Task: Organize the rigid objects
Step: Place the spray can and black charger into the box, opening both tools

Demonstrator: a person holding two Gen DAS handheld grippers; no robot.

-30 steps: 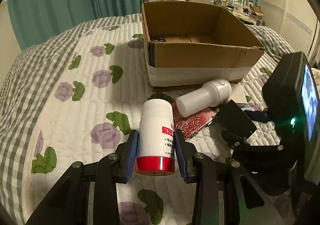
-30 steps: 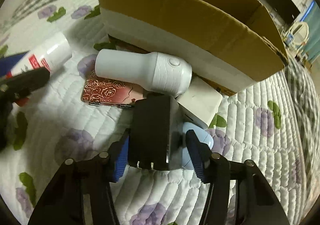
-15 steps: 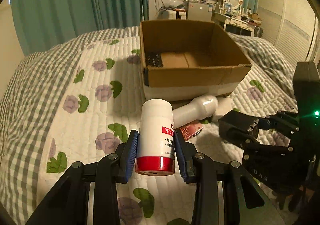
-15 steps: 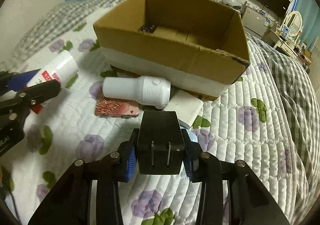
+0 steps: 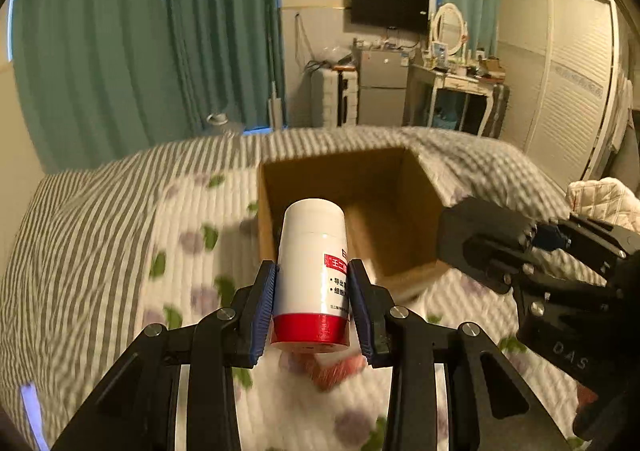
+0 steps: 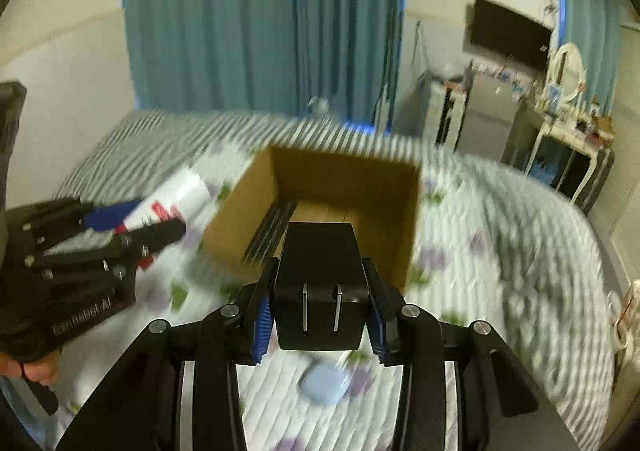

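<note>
Both grippers have lifted well clear of the quilt since half a second ago, and the open cardboard box now sits lower and smaller in each view. From the left wrist camera, the left gripper point(image 5: 312, 301) pinches a white bottle point(image 5: 311, 263) with a red base and a red-and-white label, its blue-lined fingers point(image 5: 264, 307) pressed against either side; the bottle stands upright in the grip and, in this view, overlaps the near left corner of the cardboard box point(image 5: 416, 219). The box rests on the quilted floral bedspread point(image 5: 180, 251), which is blurred. Low behind the bottle lies a blurred reddish object point(image 5: 340, 369) on the quilt. At the right, the right gripper point(image 5: 486, 247) holds a black power adapter point(image 5: 480, 231) beside the box's right wall. From the right wrist camera, the right gripper point(image 6: 320, 317) is clamped on the black power adapter point(image 6: 320, 291), whose two metal prongs face the camera; the adapter sits in front of the box's point(image 6: 240, 211) near edge. A dark ridged item point(image 6: 272, 227) lies inside along the left wall. A pale blue object point(image 6: 324, 385) lies on the bedspread point(image 6: 500, 251) below the fingers. At the left, the left gripper point(image 6: 156, 225) carries the white bottle point(image 6: 176, 199), tilted, just beside the box's left wall.
</note>
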